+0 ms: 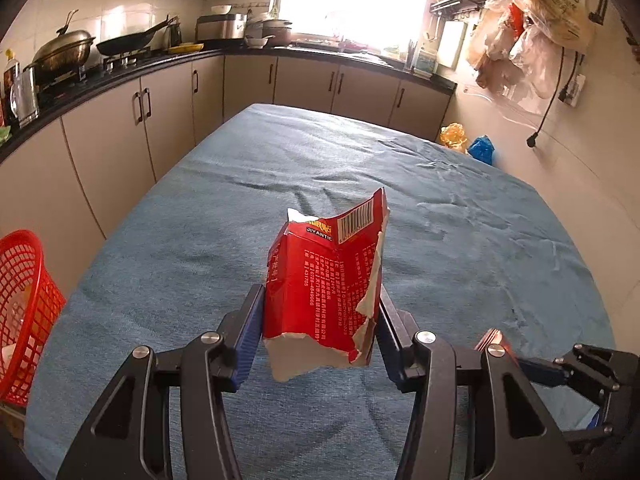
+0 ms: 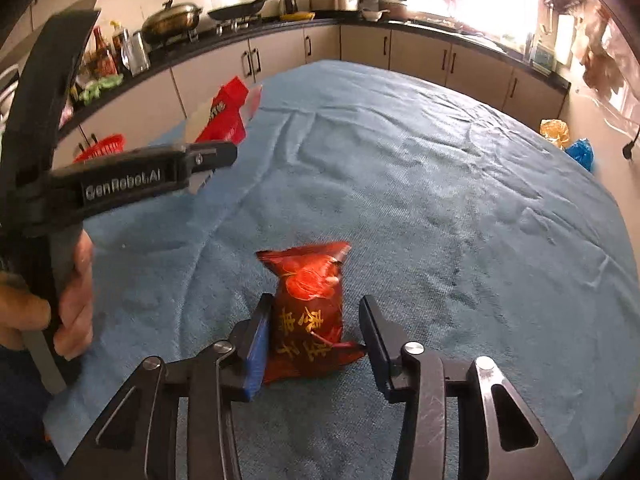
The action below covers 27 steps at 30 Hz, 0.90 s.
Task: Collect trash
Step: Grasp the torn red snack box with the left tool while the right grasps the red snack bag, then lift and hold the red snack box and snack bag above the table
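Note:
A torn red cardboard carton with a barcode stands upright between the fingers of my left gripper, which is shut on its two sides above the blue tablecloth. In the right wrist view the same carton sticks out of that gripper at the left, with a hand on its handle. A dark red snack packet with yellow characters lies on the cloth between the fingers of my right gripper. The left pad touches the packet; the right finger stands slightly off it.
A red mesh basket stands off the table's left edge. Kitchen cabinets and a counter with pans run along the left and far sides. Yellow and blue bags lie beyond the table's far right corner.

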### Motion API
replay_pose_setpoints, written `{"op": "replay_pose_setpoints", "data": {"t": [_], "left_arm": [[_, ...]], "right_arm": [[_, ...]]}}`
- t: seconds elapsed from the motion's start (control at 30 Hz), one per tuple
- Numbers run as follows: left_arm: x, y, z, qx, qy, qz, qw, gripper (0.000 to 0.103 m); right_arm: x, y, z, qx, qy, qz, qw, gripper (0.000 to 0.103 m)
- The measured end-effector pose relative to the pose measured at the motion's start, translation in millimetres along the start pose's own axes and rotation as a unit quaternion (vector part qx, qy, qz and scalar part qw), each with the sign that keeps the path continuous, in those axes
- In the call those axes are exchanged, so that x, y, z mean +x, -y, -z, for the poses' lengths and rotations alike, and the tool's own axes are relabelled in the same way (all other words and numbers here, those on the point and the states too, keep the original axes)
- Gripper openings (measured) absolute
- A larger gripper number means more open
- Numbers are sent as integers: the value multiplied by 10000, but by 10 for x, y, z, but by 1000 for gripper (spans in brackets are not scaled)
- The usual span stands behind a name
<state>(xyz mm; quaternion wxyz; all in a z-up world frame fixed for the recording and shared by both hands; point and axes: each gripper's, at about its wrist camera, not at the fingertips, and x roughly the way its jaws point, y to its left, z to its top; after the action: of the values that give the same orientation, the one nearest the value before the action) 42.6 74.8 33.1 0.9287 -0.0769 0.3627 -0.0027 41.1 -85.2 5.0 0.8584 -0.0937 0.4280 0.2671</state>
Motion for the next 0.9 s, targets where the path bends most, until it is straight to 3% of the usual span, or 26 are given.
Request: {"op": "replay_pose_setpoints", "data": {"t": [0.33,0.9], "left_arm": [[-59,135,32,248,166,-20,9996,51],[-72,181,52,326,221,-83,9992,51]], "right_arm": [[-293,278,-4,1022,945,284,9899,44],[-346,326,40,1259,951,326,9869,44]]}}
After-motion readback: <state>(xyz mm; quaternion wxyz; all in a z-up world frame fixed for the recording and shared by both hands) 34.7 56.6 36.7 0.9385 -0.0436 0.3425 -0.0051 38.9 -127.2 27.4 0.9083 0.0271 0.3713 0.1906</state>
